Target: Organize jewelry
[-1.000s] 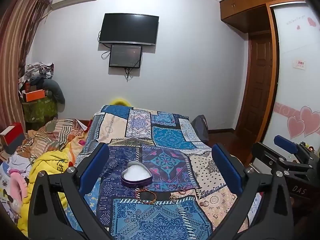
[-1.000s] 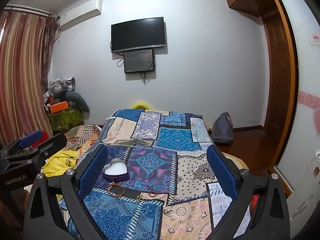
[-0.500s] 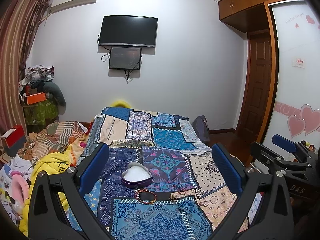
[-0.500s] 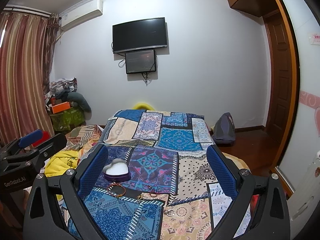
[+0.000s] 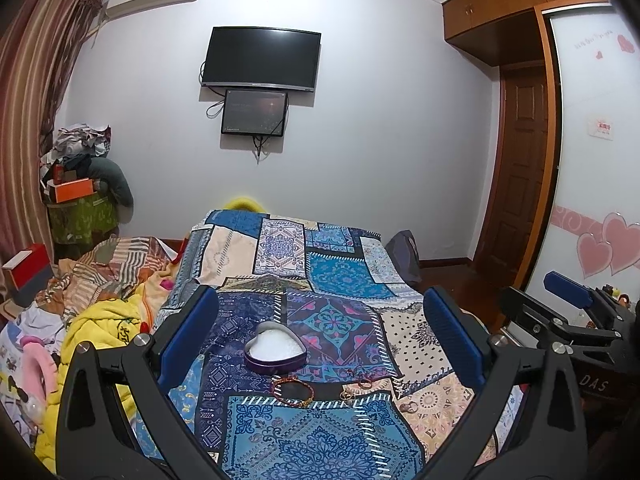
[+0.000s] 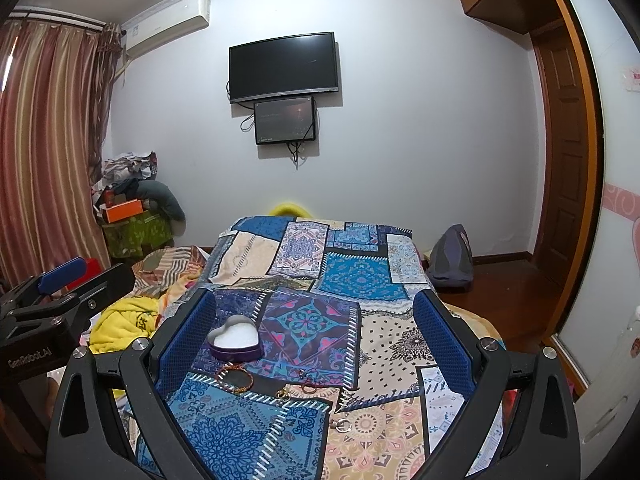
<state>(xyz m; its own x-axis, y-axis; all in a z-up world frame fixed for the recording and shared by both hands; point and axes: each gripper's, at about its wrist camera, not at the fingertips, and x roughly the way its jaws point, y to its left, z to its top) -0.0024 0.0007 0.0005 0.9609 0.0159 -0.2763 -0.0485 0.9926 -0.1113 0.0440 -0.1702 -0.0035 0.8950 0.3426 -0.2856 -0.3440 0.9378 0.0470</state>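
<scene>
- Both held wide open and empty: left gripper (image 5: 320, 332) and right gripper (image 6: 316, 328), jaws spread well above the bed (image 5: 344, 276), nothing between the blue pads.
- Task pieces lying on the patchwork quilt (image 6: 356, 276): heart-shaped box (image 5: 275, 347) open with a white lining; beaded bracelet (image 5: 292, 389) just in front of it; small rings (image 5: 362, 382) and a clasp-like piece to the right, near but apart.
- Another ring (image 6: 340, 424) further toward the near edge in the right wrist view.
- Likely trouble: tiny metal rings on soft, yielding fabric, apt to sink or tip away under a closing pad; a pinch of quilt instead of ring quite possible.
- Busy pattern as camouflage: thin gold loops hard to pick out against the print, so a misjudged approach plausible.
- Bracelet as a limp loop of beads: prone to slide or dangle if caught at one point only.
- Box light and shallow-walled, probably easy to nudge or skid on the cloth if bumped from the side.
- Two grippers close side by side, the right gripper body (image 5: 568, 320) visible in the left view: some risk of collision over the same small cluster.
- Textures: ribbed blue pads, smooth purple box wall, matte woven quilt, glinting metal.
</scene>
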